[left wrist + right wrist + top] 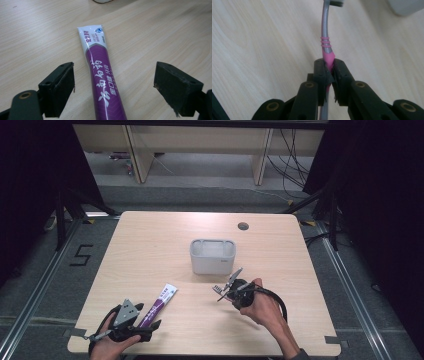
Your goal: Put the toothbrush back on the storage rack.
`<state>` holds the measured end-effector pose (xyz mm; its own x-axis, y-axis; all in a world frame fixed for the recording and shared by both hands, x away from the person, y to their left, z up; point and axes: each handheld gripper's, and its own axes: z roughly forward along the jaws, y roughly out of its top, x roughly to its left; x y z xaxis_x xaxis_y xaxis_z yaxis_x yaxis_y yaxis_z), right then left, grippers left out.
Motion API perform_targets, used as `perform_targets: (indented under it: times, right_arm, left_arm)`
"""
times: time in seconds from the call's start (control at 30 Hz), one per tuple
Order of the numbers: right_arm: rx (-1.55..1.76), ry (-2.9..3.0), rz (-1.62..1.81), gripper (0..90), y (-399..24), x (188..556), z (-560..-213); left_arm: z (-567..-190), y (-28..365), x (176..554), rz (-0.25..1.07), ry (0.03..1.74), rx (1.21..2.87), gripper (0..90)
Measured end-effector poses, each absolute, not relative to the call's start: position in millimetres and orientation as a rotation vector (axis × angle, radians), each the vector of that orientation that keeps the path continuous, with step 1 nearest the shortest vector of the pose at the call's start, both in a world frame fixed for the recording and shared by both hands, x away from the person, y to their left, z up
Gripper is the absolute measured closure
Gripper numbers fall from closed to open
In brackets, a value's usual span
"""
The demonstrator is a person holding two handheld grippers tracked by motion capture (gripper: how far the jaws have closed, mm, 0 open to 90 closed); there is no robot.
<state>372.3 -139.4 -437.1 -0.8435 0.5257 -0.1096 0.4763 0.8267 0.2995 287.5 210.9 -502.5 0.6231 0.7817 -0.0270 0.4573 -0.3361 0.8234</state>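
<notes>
Toothpaste tube point(103, 82) is showing white Chinese lettering, lying between the gaping left gripper point(113, 87). Right gripper point(329, 75) is clenching the toothbrush point(325, 47) handle above the table point(150, 245).

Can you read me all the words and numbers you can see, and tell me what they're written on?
"5": black marking on the floor left of the table.
Large white Chinese characters run along the purple toothpaste tube; I can't make them out for certain.
Small print on the tube's white end is too blurred to read.
The white holder has a tiny mark, too small to read.
</notes>
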Motion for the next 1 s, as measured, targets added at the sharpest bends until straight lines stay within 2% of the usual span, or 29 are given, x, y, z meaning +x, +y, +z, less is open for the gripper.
perform_targets:
  times: [0.27, 1.0]
  right_arm:
    - [0.826, 2.675, 0.667, 82.3, -158, 378, -414]
    - [0.936, 2.49, 1.038, 82.3, -171, 405, -391]
  left_arm:
    - [-502, 211, 288, 0.477, 0.974, 1.981, 16.3]
    - [-503, 212, 288, 0.48, 0.976, 1.986, 16.4]
